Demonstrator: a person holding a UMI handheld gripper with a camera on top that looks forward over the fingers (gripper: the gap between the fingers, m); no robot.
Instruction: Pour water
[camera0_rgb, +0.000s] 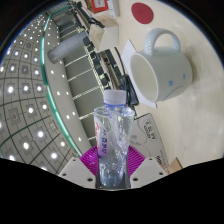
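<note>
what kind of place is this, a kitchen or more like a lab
Likely a lab or test bench, not a kitchen: the gripper holds a water bottle over a white table with a white jug, beside a perforated metal panel.

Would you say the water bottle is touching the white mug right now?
Apart. The gripper view shows the water bottle upright between the gripper fingers, with bare tabletop between its cap and the white mug beyond.

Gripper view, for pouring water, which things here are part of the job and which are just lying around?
Part of the job:
- water bottle, clear, cap on, held between the gripper fingers
- white cup with a handle, beyond the bottle

Just lying about:
- small printed packet on the table beside the bottle
- red disc past the cup
- perforated metal surface off to the side
</note>
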